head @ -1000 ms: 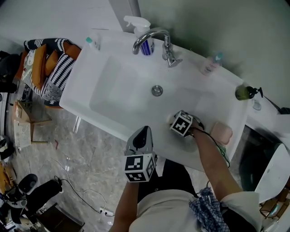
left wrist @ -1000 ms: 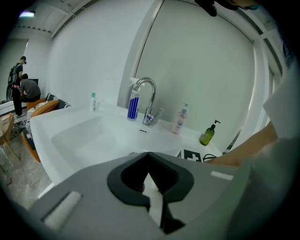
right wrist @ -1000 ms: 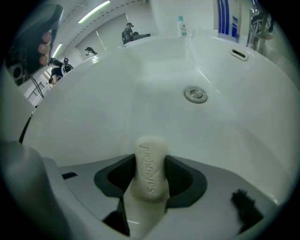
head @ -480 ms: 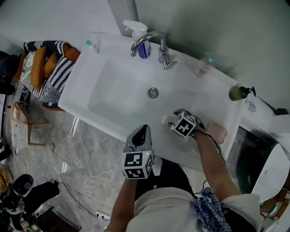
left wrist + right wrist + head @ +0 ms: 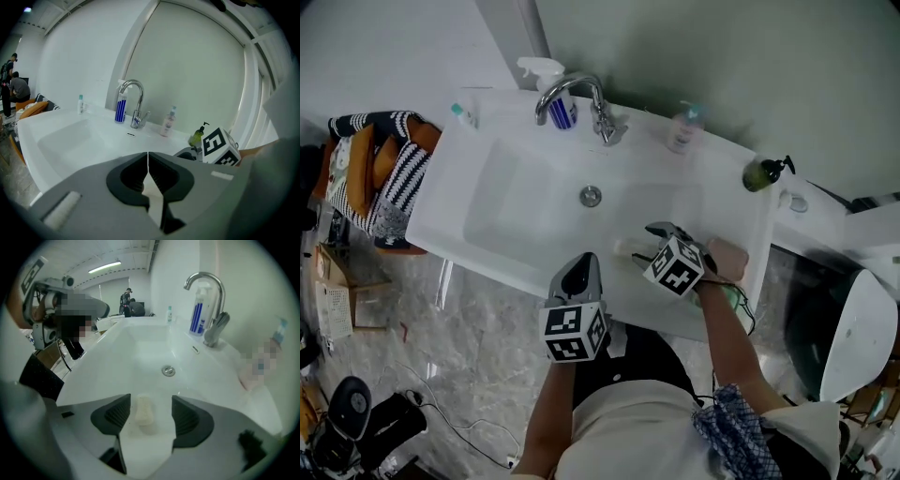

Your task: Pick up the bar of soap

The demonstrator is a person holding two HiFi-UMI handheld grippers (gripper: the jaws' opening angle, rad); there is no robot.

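A pale bar of soap (image 5: 628, 247) lies on the white slope of the sink (image 5: 516, 202), near its front right. In the right gripper view the bar of soap (image 5: 144, 411) sits between the two dark pads with a gap on each side. My right gripper (image 5: 647, 244) (image 5: 150, 414) is low over it, its jaws opening and touching nothing. My left gripper (image 5: 577, 277) hovers at the sink's front rim, left of the soap. In its own view the left gripper (image 5: 148, 163) is shut and empty.
A chrome faucet (image 5: 572, 94) and a blue spray bottle (image 5: 555, 97) stand at the back rim, the drain (image 5: 591, 196) below them. A clear bottle (image 5: 683, 127), a green pump bottle (image 5: 761, 174) and a pink block (image 5: 727, 260) stand at the right. Striped cloths (image 5: 380, 173) lie left of the sink.
The right gripper's jaws have spread wider around the soap, which now shows more plainly ahead of them. The head view has shifted; the left gripper stays at the sink's front rim.
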